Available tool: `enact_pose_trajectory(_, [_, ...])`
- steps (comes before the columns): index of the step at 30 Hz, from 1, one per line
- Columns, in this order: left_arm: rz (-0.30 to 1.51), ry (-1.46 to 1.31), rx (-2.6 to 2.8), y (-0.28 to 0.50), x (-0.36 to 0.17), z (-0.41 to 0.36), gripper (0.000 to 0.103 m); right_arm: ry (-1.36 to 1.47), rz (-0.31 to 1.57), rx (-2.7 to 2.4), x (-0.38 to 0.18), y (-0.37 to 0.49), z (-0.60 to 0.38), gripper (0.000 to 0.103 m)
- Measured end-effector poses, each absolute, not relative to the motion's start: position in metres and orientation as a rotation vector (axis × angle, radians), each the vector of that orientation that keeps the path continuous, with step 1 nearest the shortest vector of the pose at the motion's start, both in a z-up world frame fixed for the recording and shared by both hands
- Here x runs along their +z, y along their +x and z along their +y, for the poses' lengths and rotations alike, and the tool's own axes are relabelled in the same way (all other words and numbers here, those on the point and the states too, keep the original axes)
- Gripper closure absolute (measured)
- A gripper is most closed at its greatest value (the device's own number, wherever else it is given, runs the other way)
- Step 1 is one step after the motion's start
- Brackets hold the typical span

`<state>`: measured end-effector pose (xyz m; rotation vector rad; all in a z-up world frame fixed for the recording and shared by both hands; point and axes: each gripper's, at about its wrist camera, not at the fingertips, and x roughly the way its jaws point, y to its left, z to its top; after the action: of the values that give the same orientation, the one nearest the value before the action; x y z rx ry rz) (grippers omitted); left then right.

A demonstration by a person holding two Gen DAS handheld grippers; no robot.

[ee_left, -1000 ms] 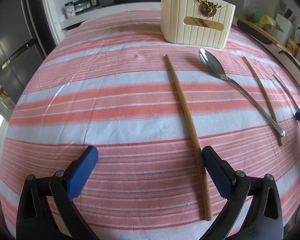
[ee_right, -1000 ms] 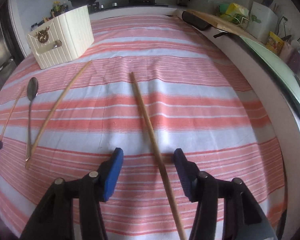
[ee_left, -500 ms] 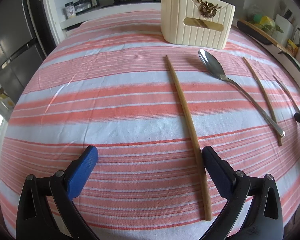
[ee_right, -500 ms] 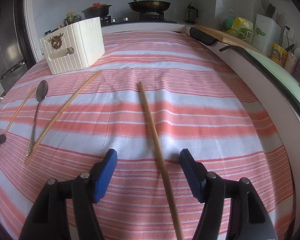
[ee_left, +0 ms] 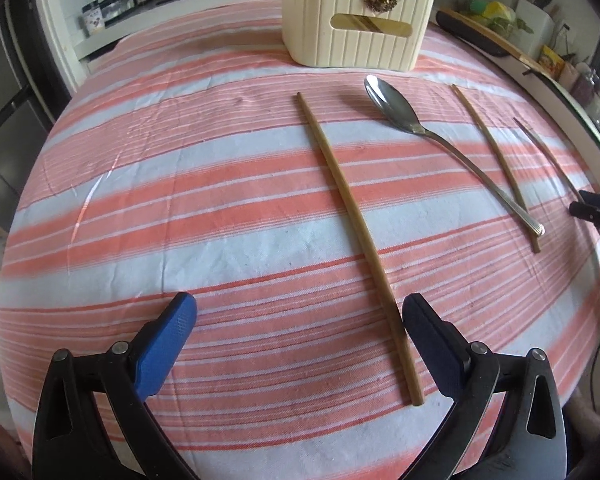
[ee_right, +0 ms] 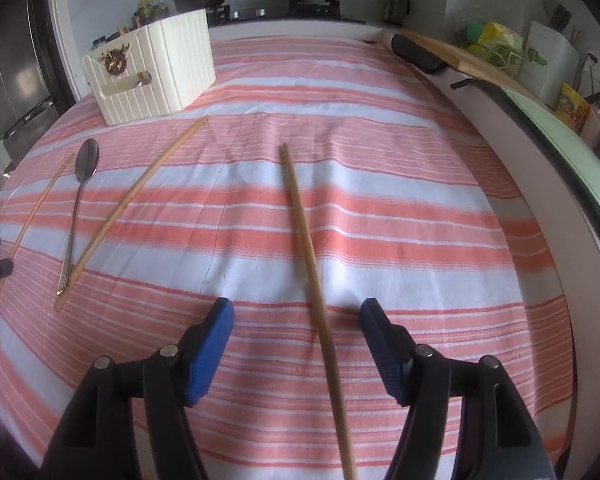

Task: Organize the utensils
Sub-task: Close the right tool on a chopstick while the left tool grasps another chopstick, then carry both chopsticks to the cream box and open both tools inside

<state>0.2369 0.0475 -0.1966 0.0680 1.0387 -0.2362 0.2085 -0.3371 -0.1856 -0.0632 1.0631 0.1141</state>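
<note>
**Both grippers wait over a chopstick each, nothing lifted yet**

The scene is a kitchen: a table with a striped cloth (ee_left: 180,184) in orange and white, and behind it a counter with a stove and pans. At the far side of the cloth stands a cream box (ee_left: 356,20); I judge it is the holder where the utensils must go, because sticks already show through its slot.

From left to right, the left gripper (ee_left: 300,316) hangs over the near edge with its jaws wide apart and empty. A chopstick (ee_left: 352,216) lies flat on the cloth, and its near end is just beside the right pad, not centred between the two. Next comes a spoon (ee_left: 440,140), bowl toward the box. Its handle crosses a second chopstick (ee_left: 496,156) near the ends closest to the camera, so lifting either one could move the other.

Further right, the right gripper (ee_right: 296,308) also has its jaws apart, and a third chopstick (ee_right: 308,240) runs between the pads without touching them. This looks like the readiest grasp: the stick is centred, so closing would catch it. The utensils lie well apart, likely so each can be taken alone.
</note>
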Motion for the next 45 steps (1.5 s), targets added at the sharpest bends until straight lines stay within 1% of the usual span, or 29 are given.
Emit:
enact_pose_trajectory(6, [1.063,0.036,-0.278,0.268,-0.180,0.053,0.001,-0.133,1.217,0.221,-0.180,0.215,-0.344,0.036])
enact_pose_trajectory(11, [1.101,0.125,-0.242,0.310,-0.184,0.036,0.001,-0.156,1.248,0.279,-0.173,0.246,-0.340,0.036])
enact_pose_trajectory(13, [1.122,0.131,-0.238,0.325,-0.188,0.032,0.002,-0.168,1.247,0.288,-0.171,0.262,-0.336,0.036])
enact_pose_trajectory(14, [1.136,0.129,-0.241,0.333,-0.190,0.029,0.007,-0.177,1.250,0.295,-0.171,0.270,-0.333,0.037])
enact_pose_trajectory(15, [1.149,0.127,-0.243,0.339,-0.191,0.029,0.012,-0.192,1.253,0.298,-0.172,0.277,-0.329,0.038])
enact_pose_trajectory(17, [1.175,0.127,-0.244,0.351,-0.194,0.027,0.017,-0.224,1.264,0.309,-0.174,0.292,-0.322,0.051])
enact_pose_trajectory(19, [1.179,0.137,-0.238,0.362,-0.194,0.025,0.018,-0.253,1.282,0.313,-0.178,0.307,-0.316,0.057])
enact_pose_trajectory(20, [1.181,0.137,-0.236,0.367,-0.194,0.023,0.021,-0.262,1.289,0.314,-0.179,0.314,-0.314,0.062])
enact_pose_trajectory(21, [1.181,0.136,-0.229,0.373,-0.194,0.022,0.026,-0.256,1.293,0.323,-0.179,0.321,-0.313,0.063])
enact_pose_trajectory(22, [1.180,0.139,-0.221,0.378,-0.192,0.021,0.030,-0.245,1.297,0.333,-0.178,0.327,-0.312,0.071])
enact_pose_trajectory(23, [1.172,0.140,-0.227,0.382,-0.190,0.019,0.048,-0.243,1.304,0.333,-0.178,0.333,-0.311,0.079])
enact_pose_trajectory(24, [1.161,0.132,-0.244,0.385,-0.188,0.016,0.081,-0.251,1.311,0.326,-0.178,0.338,-0.310,0.083])
enact_pose_trajectory(25, [1.156,0.129,-0.257,0.388,-0.186,0.015,0.094,-0.256,1.316,0.319,-0.178,0.344,-0.309,0.090])
enact_pose_trajectory(26, [1.151,0.127,-0.263,0.389,-0.185,0.013,0.096,-0.253,1.317,0.312,-0.177,0.348,-0.309,0.097])
enact_pose_trajectory(28, [1.119,0.124,-0.265,0.387,-0.182,0.011,0.099,-0.215,1.303,0.301,-0.174,0.353,-0.312,0.097])
enact_pose_trajectory(31, [1.033,0.099,-0.273,0.367,-0.161,0.017,0.099,-0.163,1.204,0.287,-0.156,0.348,-0.318,0.097])
enact_pose_trajectory(35, [0.888,0.019,-0.304,0.327,-0.110,0.033,0.099,-0.074,0.994,0.310,-0.101,0.316,-0.326,0.097])
enact_pose_trajectory(40, [0.707,-0.051,-0.364,0.286,-0.042,0.047,0.099,-0.020,0.780,0.344,-0.031,0.270,-0.323,0.097])
enact_pose_trajectory(45, [0.576,-0.118,-0.393,0.252,-0.006,0.060,0.099,-0.007,0.632,0.374,0.009,0.235,-0.308,0.097])
